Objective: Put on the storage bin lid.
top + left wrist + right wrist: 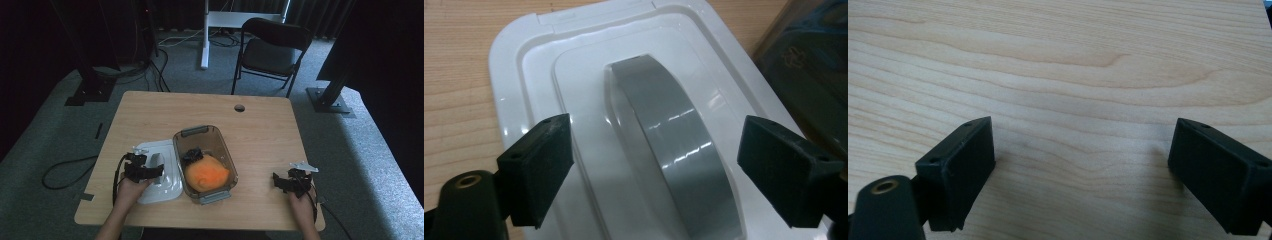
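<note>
A white lid (171,184) (524,55) with a grey arched handle (156,161) (674,140) lies flat on the wooden table (260,130), left of a clear brown plastic container (227,150) (804,55). Inside the container are an orange soft thing (206,172) and a small black object (192,155). My left gripper (157,170) (656,170) is over the lid with its jaws wide on either side of the handle, pads clear of it. My right gripper (277,181) (1083,170) stands open over bare wood (1073,65) at the table's right, with nothing between its fingers.
The container has grey latches at its far and near ends. A cable hole (239,108) sits near the table's far edge. A black chair (272,47) and a white desk leg (204,35) stand on the carpet beyond the table.
</note>
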`<state>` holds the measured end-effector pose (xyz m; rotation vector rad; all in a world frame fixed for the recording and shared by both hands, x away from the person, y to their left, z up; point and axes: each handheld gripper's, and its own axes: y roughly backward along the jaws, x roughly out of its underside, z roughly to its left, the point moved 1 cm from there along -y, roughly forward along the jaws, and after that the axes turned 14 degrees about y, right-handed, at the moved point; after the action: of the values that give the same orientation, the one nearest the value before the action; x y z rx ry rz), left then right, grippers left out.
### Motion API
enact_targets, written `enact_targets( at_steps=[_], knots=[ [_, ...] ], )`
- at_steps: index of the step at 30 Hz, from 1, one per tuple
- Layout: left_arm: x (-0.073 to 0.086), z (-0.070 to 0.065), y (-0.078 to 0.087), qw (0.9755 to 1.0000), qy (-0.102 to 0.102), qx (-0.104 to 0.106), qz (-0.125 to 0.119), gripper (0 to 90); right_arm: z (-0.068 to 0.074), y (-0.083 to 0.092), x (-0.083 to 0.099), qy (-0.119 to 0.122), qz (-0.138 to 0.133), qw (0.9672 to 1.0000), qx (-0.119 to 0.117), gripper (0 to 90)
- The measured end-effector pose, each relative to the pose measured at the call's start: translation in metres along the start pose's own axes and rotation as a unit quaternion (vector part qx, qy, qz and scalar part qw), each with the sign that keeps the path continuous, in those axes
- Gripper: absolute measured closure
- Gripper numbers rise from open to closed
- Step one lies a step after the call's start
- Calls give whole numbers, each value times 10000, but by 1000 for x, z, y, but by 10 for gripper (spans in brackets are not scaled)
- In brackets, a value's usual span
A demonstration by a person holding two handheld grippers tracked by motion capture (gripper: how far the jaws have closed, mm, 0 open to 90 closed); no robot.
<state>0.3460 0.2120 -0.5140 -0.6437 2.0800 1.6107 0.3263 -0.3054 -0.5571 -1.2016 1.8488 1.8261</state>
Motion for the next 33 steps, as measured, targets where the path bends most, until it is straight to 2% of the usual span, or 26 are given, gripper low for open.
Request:
enact_targets(
  at_steps=[2, 3, 5, 7, 10, 13, 17, 21, 24, 33],
  knots=[
    [0, 0, -1, 10000, 0, -15, -13, 239, 0, 0, 0, -1, 0, 10000, 0, 107],
    [-1, 1, -2, 10000, 15, 14, -18, 239, 0, 0, 0, -1, 0, 10000, 0, 107],
    [0, 1, -3, 10000, 3, -11, -45, 332, 0, 0, 0, 0, 0, 10000, 1, 107],
    [0, 0, -3, 10000, -25, 67, 4, 376, 0, 0, 0, -1, 0, 10000, 0, 107],
    [0, 0, -3, 9998, -20, 179, -19, 518, 0, 0, 0, -1, 1, 10000, 1, 107],
    [-1, 1, -3, 9998, 17, 210, -28, 534, 0, 0, 0, 1, 1, 10000, 1, 107],
    [-2, 5, -2, 9998, 47, 191, -85, 610, 0, 0, 0, -7, -1, 10000, 12, 107],
    [-2, 13, -1, 9994, 83, 330, -104, 640, 2, -1, -2, 13, -3, 10000, -13, 107],
    [-3, 19, 0, 9992, 143, 327, -162, 668, 4, -2, -3, 33, 2, 10000, -26, 107],
    [-7, 25, 2, 9994, 148, 272, -183, 672, 20, -8, -16, 286, -30, 9993, -249, 107]
  ],
)
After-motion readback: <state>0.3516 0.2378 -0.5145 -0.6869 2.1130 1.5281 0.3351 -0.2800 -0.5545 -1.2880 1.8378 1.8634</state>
